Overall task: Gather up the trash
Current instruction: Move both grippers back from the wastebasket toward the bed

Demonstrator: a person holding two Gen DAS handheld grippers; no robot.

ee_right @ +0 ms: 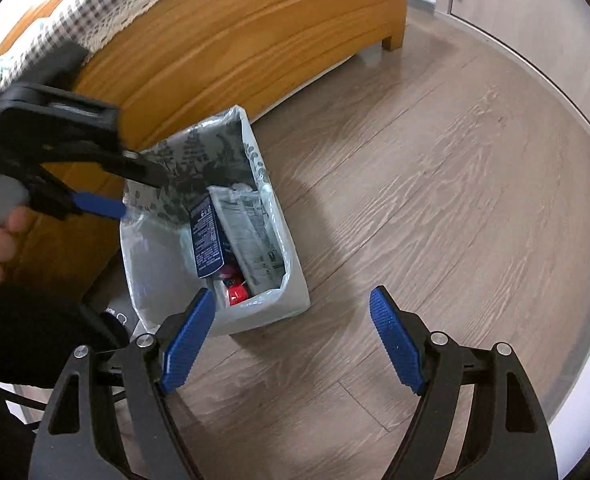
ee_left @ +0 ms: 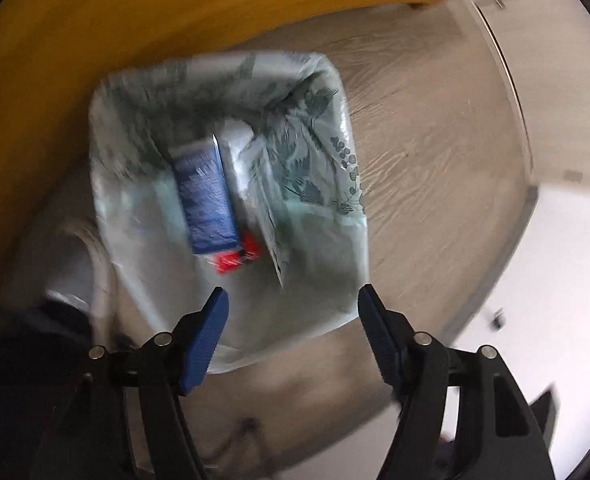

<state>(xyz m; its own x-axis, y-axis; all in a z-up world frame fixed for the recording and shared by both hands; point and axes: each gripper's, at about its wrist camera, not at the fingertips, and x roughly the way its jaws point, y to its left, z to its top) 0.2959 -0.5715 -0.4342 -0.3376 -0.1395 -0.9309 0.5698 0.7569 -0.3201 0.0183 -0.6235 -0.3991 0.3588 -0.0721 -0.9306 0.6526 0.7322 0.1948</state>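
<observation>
Two grippers, both empty, jaws spread wide. Trash bin lined with leaf-print bag, standing on wood floor, against the wooden bed frame. Left gripper hovering over the bin mouth, near its front rim; right gripper off to the side above bare floor, just beside the bin's near corner. Trash already inside: blue box leaning upright at the centre, folded newspaper along the right wall, red item at the bottom near the front corner.

Likely step: drop just done or next piece to be fetched. Best handled by lifting the left gripper straight up, clear of the liner edge, so the bag is not snagged or dragged off the rim; keeping jaws apart until over the next item.

Hard to make out: left view heavily motion-blurred, box print unreadable, red item's identity unclear. Bin body hidden under the liner. Dark object left of the bin cut off by the gripper. No loose trash visible on the floor.
</observation>
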